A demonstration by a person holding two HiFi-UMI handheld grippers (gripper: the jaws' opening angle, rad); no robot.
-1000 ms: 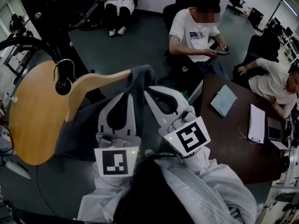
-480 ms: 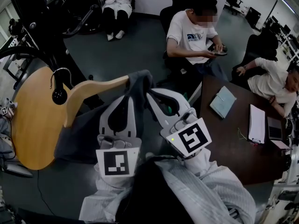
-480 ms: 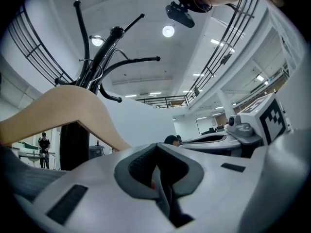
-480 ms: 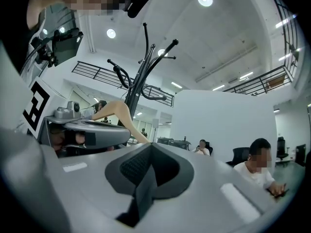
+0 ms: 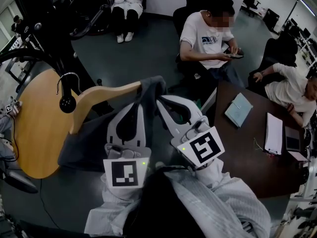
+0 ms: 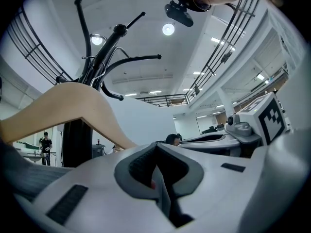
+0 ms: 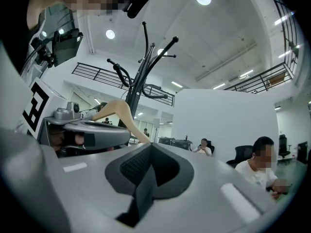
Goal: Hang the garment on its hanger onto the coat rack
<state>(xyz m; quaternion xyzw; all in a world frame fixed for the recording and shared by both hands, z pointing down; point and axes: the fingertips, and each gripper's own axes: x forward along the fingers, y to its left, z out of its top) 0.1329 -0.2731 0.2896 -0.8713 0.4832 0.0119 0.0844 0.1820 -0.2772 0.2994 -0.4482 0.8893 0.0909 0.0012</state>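
A wooden hanger [image 5: 101,94] carries a dark grey garment [image 5: 151,86] that droops over its right end. Its metal hook [image 5: 69,78] sits just above a black knob [image 5: 67,103] on an arm of the black coat rack [image 5: 39,19]. My left gripper [image 5: 142,95] and right gripper [image 5: 161,102] meet side by side under the garment's fold, both shut on its cloth. A dark strip of fabric runs between the closed pads of the right gripper [image 7: 150,152] and of the left gripper [image 6: 156,152]. The hanger [image 6: 73,106] rises toward the rack [image 6: 104,47].
A round wooden tabletop [image 5: 34,133] lies below the hanger at left. At right stands a dark brown desk [image 5: 242,152] with notebooks, and seated people are around it and at the back. Rack arms [image 7: 146,67] branch overhead.
Almost nothing differs: the hanger's hook has shifted slightly beside the rack's knob, and both grippers keep their hold on the garment.
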